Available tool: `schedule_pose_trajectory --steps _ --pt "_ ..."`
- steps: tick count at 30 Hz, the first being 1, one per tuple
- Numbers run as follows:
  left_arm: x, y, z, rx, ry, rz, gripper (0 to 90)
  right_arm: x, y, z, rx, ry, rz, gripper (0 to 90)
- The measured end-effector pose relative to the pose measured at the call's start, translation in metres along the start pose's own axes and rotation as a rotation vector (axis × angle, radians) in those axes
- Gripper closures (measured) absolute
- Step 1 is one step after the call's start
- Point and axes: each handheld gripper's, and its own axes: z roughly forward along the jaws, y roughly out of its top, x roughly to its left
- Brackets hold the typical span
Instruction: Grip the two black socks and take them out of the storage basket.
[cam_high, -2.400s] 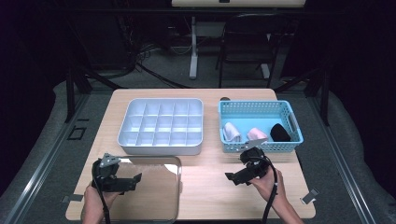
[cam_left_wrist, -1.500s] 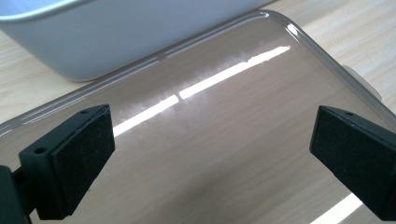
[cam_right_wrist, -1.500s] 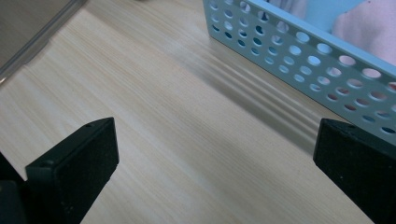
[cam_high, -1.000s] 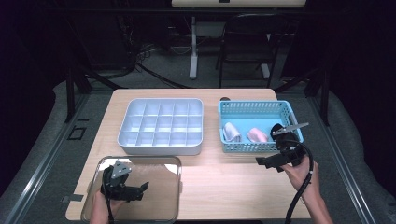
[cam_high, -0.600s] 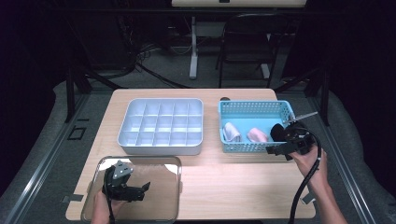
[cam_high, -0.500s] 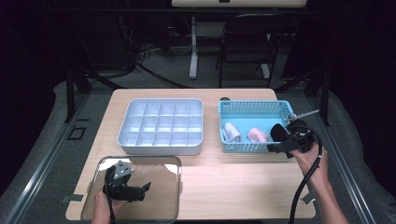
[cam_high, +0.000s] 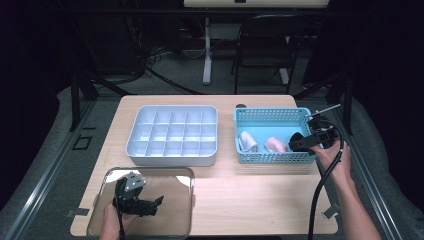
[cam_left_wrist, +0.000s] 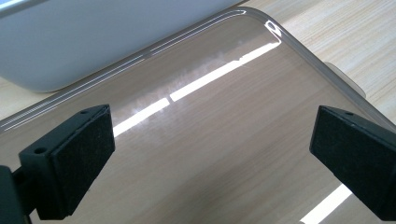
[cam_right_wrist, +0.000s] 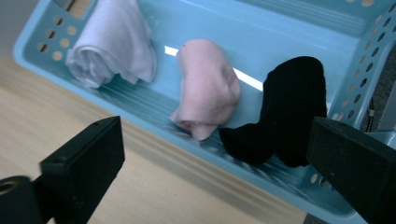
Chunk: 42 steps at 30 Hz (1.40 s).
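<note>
The right gripper (cam_high: 301, 144) hangs at the right end of the blue basket (cam_high: 270, 116), its jaws spread wide and pinching nothing; they have just been closing a little, with nothing between them. In the right gripper view (cam_right_wrist: 215, 186) the jaws frame the basket's near wall (cam_right_wrist: 154, 135), and beyond it lie three rolled cloths side by side on the basket floor: a black cloth (cam_right_wrist: 285, 112) nearest the right jaw, a pink cloth (cam_right_wrist: 205, 88) touching it in the middle, and a white cloth (cam_right_wrist: 112, 46) further left, just apart from the pink one. In the high view the black cloth (cam_high: 296, 138) sits right at the gripper's tips, with the pink cloth (cam_high: 274, 145) and white cloth (cam_high: 247, 141) to its left.

The left gripper (cam_high: 152, 205) rests over the clear tray (cam_high: 185, 175) at the near left of the wooden table (cam_high: 250, 200), jaws spread and empty. In the left gripper view (cam_left_wrist: 210, 154) the jaws stand wide over the tray's glossy floor (cam_left_wrist: 210, 116). Beyond the tray, at the far left, sits the grey divided box (cam_high: 172, 132), well apart from the basket.
</note>
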Motion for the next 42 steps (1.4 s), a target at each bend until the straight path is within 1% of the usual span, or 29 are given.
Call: schedule_pose_trajectory --steps 1,3,4,6,7,9,13,15,16,17,18,19,20,21,22,23,25,26,28,29,30,31,32,33,34,35,36,40,42 --pt "-0.001 0.0 0.0 -0.005 -0.005 -0.003 0.2 -0.003 0.002 0.002 0.017 -0.005 -0.002 7.4" --pt "-0.001 0.001 0.0 -0.009 -0.018 -0.006 0.2 -0.007 0.005 0.008 0.025 -0.008 0.026 8.7" --pt "-0.001 0.001 0.0 -0.01 -0.019 -0.003 0.2 -0.01 0.008 0.01 0.036 -0.018 0.029 8.8" --pt "-0.001 0.001 0.0 -0.01 -0.024 -0.007 0.2 -0.015 0.011 0.012 0.043 -0.021 0.045 10.4" --pt "0.0 0.001 0.0 -0.011 -0.031 -0.01 0.2 -0.016 0.012 0.013 0.048 -0.021 0.044 12.2" --pt "0.0 0.001 0.001 -0.011 -0.037 -0.008 0.2 -0.021 0.015 0.015 0.063 -0.009 0.056 19.0" --pt "-0.002 0.002 0.002 -0.005 -0.039 0.006 0.2 -0.027 0.021 0.023 0.107 -0.047 0.078 28.6" --pt "-0.003 0.002 0.002 -0.005 -0.043 -0.001 0.2 -0.029 0.023 0.026 0.112 -0.055 0.097 32.5" --pt "-0.002 0.002 0.002 -0.005 -0.048 -0.004 0.2 -0.031 0.025 0.026 0.131 -0.066 0.092 33.6" --pt "-0.002 0.002 0.002 -0.009 -0.051 -0.007 0.2 -0.032 0.026 0.027 0.137 -0.069 0.095 34.8" --pt "-0.002 0.002 0.002 -0.008 -0.052 -0.006 0.2 -0.033 0.027 0.029 0.136 -0.073 0.11 35.7" --pt "-0.002 0.002 0.002 -0.008 -0.052 -0.005 0.2 -0.035 0.028 0.03 0.16 -0.073 0.099 36.8" --pt "-0.002 0.002 0.002 -0.01 -0.053 -0.005 0.2 -0.036 0.029 0.032 0.159 -0.088 0.109 37.7" --pt "-0.002 0.002 0.002 -0.009 -0.052 -0.005 0.2 -0.037 0.03 0.034 0.177 -0.098 0.109 38.2" --pt "-0.001 0.002 0.002 -0.007 -0.051 -0.003 0.2 -0.037 0.03 0.036 0.181 -0.104 0.113 38.5" --pt "-0.001 0.002 0.002 -0.005 -0.054 -0.002 0.2 -0.039 0.031 0.038 0.198 -0.099 0.11 38.9" --pt "-0.001 0.002 0.002 -0.001 -0.054 -0.004 0.2 -0.041 0.031 0.043 0.208 -0.117 0.124 39.2" --pt "-0.001 0.002 0.002 -0.001 -0.053 -0.007 0.2 -0.043 0.032 0.045 0.229 -0.114 0.125 39.3" --pt "0.0 0.001 0.002 0.0 -0.054 -0.01 0.3 -0.044 0.031 0.05 0.232 -0.137 0.137 39.5" --pt "0.0 0.001 0.002 0.002 -0.054 -0.009 0.3 -0.046 0.031 0.052 0.238 -0.123 0.135 39.9" --pt "-0.001 0.001 0.002 0.0 -0.05 -0.007 0.3 -0.046 0.031 0.053 0.247 -0.127 0.164 40.6" --pt "-0.001 0.001 0.002 -0.001 -0.048 -0.006 0.2 -0.049 0.031 0.055 0.266 -0.123 0.137 40.7" --pt "-0.001 0.001 0.001 -0.006 -0.046 -0.012 0.2 -0.049 0.031 0.056 0.274 -0.117 0.141 40.8" --pt "-0.001 0.001 0.001 -0.014 -0.05 -0.022 0.2 -0.049 0.03 0.058 0.266 -0.124 0.149 41.1" --pt "0.0 0.001 0.001 -0.019 -0.052 -0.024 0.1 -0.048 0.03 0.059 0.273 -0.128 0.155 41.8" --pt "-0.001 0.001 0.001 -0.024 -0.047 -0.023 0.0 -0.05 0.031 0.06 0.295 -0.128 0.132 42.3" --pt "-0.001 0.001 0.0 -0.021 -0.042 -0.019 0.0 -0.049 0.03 0.061 0.286 -0.139 0.142 42.8" --pt "-0.001 0.001 0.0 -0.018 -0.044 -0.019 0.1 -0.05 0.031 0.063 0.31 -0.157 0.124 45.6" --pt "-0.001 0.001 0.0 -0.016 -0.038 -0.014 0.1 -0.051 0.031 0.065 0.316 -0.16 0.131 47.2"
